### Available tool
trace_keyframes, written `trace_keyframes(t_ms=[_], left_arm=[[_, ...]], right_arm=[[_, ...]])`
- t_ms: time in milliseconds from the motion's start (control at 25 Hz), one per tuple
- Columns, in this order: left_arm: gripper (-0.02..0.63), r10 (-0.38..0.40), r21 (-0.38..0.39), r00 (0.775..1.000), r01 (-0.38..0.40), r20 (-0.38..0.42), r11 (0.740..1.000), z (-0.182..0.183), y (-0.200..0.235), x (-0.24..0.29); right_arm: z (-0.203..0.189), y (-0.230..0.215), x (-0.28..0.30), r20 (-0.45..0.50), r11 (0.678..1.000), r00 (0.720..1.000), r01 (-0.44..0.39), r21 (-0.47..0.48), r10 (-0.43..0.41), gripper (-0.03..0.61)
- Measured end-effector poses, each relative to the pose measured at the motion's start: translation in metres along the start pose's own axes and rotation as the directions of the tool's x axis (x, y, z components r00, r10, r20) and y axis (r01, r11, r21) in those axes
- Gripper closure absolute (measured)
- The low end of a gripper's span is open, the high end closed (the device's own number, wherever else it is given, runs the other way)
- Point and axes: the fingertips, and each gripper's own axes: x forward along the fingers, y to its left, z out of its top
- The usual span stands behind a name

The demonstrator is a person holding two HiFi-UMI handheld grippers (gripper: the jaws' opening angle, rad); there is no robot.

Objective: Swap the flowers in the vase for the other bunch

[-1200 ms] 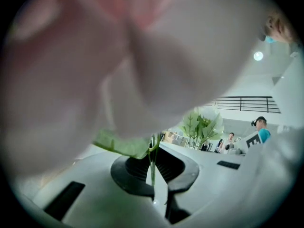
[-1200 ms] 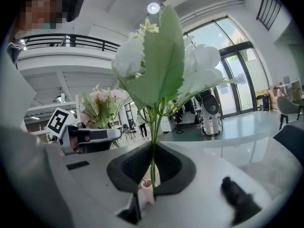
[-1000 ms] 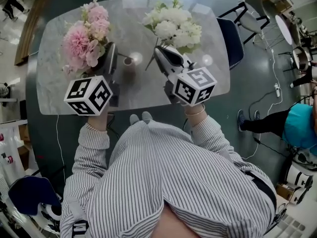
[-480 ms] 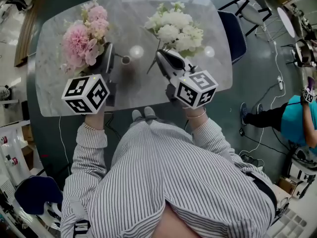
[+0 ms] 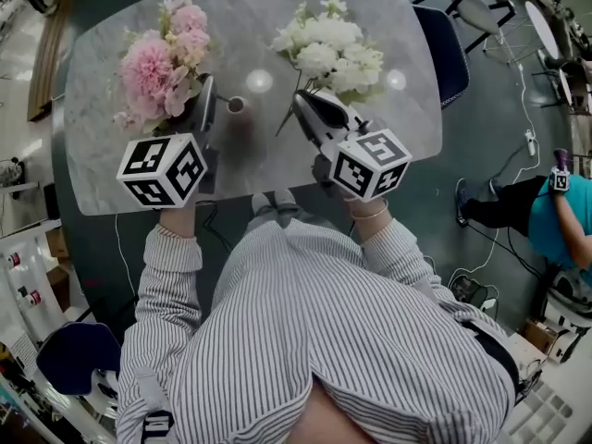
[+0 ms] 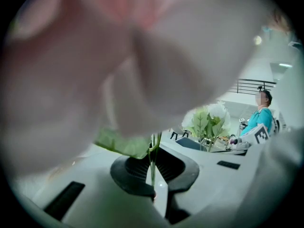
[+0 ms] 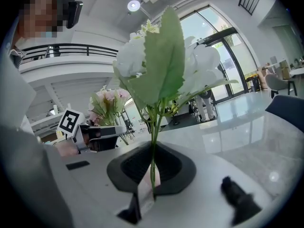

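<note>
Two bunches are held up over the marble table (image 5: 102, 169). My left gripper (image 5: 204, 92) is shut on the thin green stems (image 6: 153, 160) of the pink bunch (image 5: 153, 63), whose blurred petals (image 6: 95, 56) fill most of the left gripper view. My right gripper (image 5: 302, 102) is shut on the stems (image 7: 153, 163) of the white bunch (image 5: 331, 49), and its leaves and blooms (image 7: 161, 65) stand upright above the jaws. A small brownish vase (image 5: 235, 106) stands on the table between the two grippers with nothing in it. Each gripper view shows the other bunch: the white bunch (image 6: 206, 120) and the pink bunch (image 7: 109, 103).
A dark blue chair (image 5: 437, 49) stands at the table's right end. A person in a teal top (image 5: 564, 220) is on the floor to the right, with cables nearby. More chairs (image 5: 472, 7) stand at the far right. My own striped shirt fills the lower head view.
Both grippers have sunk a little towards the table, each keeping its bunch. The person at the right has shifted.
</note>
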Motion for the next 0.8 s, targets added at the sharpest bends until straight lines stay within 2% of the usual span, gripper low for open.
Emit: trace_keyframes(t_ms=[600, 800], left_arm=[[0.595, -0.065, 0.003, 0.989, 0.066, -0.13, 0.998, -0.04, 0.0, 0.029], [0.594, -0.075, -0.002, 0.986, 0.076, -0.147, 0.997, -0.05, 0.005, 0.037]], right_arm=[[-0.024, -0.016, 0.002, -0.03, 0.998, 0.999, 0.032, 0.06, -0.03, 0.551], [-0.033, -0.019, 0.006, -0.04, 0.996, 0.998, 0.043, 0.076, -0.04, 0.551]])
